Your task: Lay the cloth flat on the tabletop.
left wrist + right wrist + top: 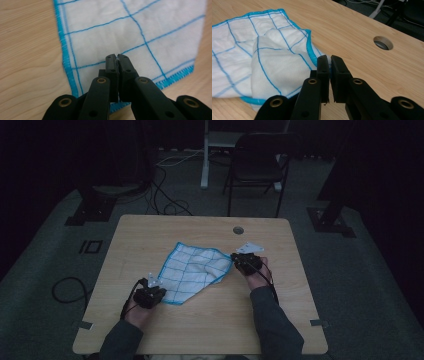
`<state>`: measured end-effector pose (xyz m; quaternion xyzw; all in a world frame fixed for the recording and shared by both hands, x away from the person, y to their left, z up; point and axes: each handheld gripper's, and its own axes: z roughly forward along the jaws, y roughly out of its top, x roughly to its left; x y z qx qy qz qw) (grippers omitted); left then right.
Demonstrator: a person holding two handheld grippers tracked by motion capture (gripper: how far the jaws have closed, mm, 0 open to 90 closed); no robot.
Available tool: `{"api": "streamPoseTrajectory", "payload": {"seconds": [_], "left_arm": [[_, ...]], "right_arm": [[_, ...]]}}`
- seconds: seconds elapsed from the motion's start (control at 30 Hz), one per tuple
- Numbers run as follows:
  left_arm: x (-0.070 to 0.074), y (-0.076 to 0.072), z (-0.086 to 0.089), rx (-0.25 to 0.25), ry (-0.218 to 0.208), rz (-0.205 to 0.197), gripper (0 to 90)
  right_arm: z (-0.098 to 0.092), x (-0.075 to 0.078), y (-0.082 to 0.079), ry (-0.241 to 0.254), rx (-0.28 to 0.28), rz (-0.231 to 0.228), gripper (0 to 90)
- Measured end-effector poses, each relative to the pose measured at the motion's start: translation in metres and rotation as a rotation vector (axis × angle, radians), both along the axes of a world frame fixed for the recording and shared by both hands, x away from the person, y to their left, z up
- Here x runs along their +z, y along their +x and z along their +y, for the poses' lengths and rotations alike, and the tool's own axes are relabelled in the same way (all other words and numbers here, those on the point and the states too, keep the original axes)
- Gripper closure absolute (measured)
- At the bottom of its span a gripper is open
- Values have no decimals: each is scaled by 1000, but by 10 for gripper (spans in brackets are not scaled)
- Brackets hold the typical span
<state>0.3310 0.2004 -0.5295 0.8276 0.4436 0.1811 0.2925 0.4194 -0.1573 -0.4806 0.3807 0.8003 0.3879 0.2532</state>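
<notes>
A white cloth [192, 270] with a blue grid and blue hem lies in the middle of the wooden table [200, 227]. My left gripper [159, 292] is at the cloth's near left edge. In the left gripper view its jaws [117, 59] are shut on a thin layer of cloth [150, 25], which lies flat beyond them. My right gripper [233, 257] is at the cloth's right corner. In the right gripper view its jaws [329, 63] pinch the blue-hemmed corner, and the cloth [274, 67] is folded over and bunched there.
A round cable hole [238, 229] [383, 43] sits in the table's far side, just beyond the right gripper. A dark chair [257, 165] and cables on the floor lie past the far edge. Bare wood surrounds the cloth.
</notes>
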Motion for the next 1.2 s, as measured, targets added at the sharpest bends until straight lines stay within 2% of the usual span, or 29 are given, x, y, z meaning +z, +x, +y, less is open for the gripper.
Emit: {"api": "streamPoseTrajectory", "payload": {"seconds": [0.3, 0.37, 0.47, 0.6, 0.7, 0.83, 1.03, 1.2], "left_arm": [[-1, 11, 12, 49, 11, -22, 887], [-2, 12, 14, 64, 2, -28, 886], [-4, 11, 16, 66, -14, -49, 879], [-6, 11, 17, 80, -30, -62, 863], [-5, 8, 17, 90, -34, -94, 837], [1, 4, 15, 64, -60, -140, 825], [-2, 5, 12, 48, -58, -131, 819], [-4, 8, 13, 58, -51, -129, 816]], "right_arm": [[-12, -3, 5, -7, -52, 20, 866], [-14, -4, 6, -7, -59, 26, 865], [-13, -6, 4, -8, -61, 37, 809], [-10, -4, -4, 40, -58, 29, 762], [-2, -1, -15, 48, -19, 15, 758], [14, -2, -30, 56, 74, 16, 777], [40, -18, -46, 31, 178, 35, 781], [52, -36, -52, 17, 221, 75, 779]]}}
